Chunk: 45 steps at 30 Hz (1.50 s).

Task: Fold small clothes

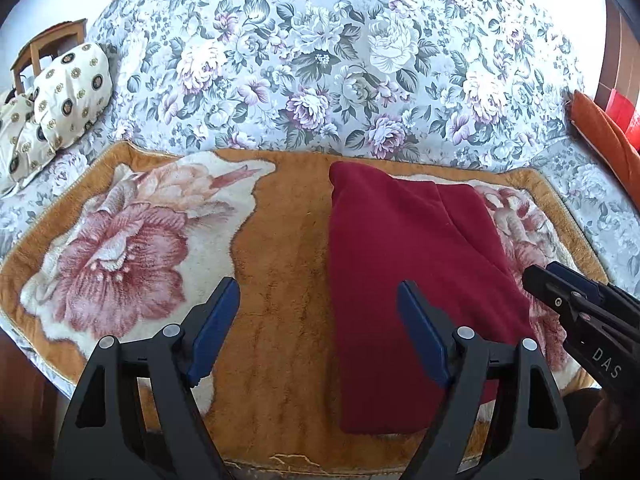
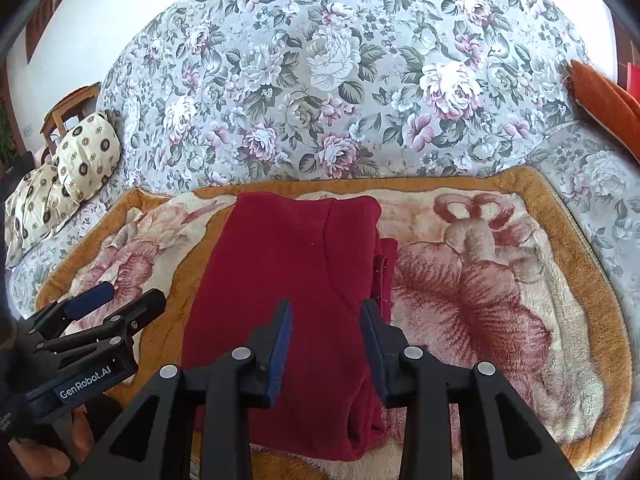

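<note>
A dark red garment (image 1: 412, 280) lies folded into a long strip on a plush rose-patterned blanket (image 1: 280, 264); in the right wrist view the garment (image 2: 288, 288) fills the middle. My left gripper (image 1: 318, 292) hovers wide open over the blanket at the garment's left edge, nothing between its blue pads. My right gripper (image 2: 326, 316) hangs above the garment's near right part, jaws partly apart, with no cloth pinched between them. The right gripper (image 1: 560, 284) also shows at the right edge of the left wrist view, and the left gripper (image 2: 116, 300) at the left of the right wrist view.
The blanket (image 2: 500, 280) lies on a bed with a grey floral cover (image 1: 320, 60). Cream patterned pillows (image 1: 68, 96) and a wooden chair (image 1: 44, 52) sit at the far left. An orange cushion (image 1: 604, 140) lies at the right edge.
</note>
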Each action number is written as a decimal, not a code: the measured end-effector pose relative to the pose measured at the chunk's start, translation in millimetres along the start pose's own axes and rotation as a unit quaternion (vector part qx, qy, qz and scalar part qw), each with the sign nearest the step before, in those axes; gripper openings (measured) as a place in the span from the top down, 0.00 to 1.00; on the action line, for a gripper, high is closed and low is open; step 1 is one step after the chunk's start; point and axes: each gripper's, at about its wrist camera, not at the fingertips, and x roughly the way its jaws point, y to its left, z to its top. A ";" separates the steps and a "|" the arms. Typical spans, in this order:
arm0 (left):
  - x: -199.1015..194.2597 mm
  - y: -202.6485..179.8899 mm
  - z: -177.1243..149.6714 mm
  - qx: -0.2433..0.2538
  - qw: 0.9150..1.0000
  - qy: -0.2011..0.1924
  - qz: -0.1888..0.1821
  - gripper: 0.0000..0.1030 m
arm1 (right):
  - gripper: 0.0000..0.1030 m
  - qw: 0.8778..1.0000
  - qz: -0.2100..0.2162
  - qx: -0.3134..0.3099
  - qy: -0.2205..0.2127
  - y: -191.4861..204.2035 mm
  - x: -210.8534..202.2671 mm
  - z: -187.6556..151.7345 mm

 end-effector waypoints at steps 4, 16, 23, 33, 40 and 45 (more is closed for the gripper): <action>-11.9 -1.2 -2.8 0.005 1.000 -0.016 0.006 0.21 | 0.66 1.000 -0.004 0.003 -0.006 1.6 -6.4 -0.5; -26.0 -1.5 -5.6 0.003 1.000 -0.022 0.009 0.21 | 0.64 1.000 -0.004 0.005 -0.016 1.1 -21.7 0.7; -28.0 -1.2 -7.6 0.000 1.000 -0.022 0.004 0.21 | 0.64 1.000 -0.004 0.001 -0.017 4.9 -22.9 0.5; -26.8 1.0 -8.6 0.003 1.000 -0.020 0.008 0.21 | 0.64 1.000 -0.002 0.001 -0.011 9.9 -19.6 -1.0; -26.4 0.8 -8.5 0.006 1.000 -0.021 0.009 0.21 | 0.64 1.000 0.000 0.003 -0.010 10.0 -18.6 -1.6; -26.5 -0.4 -8.7 0.006 1.000 -0.021 0.010 0.21 | 0.64 1.000 0.000 0.004 -0.008 11.3 -16.9 -3.4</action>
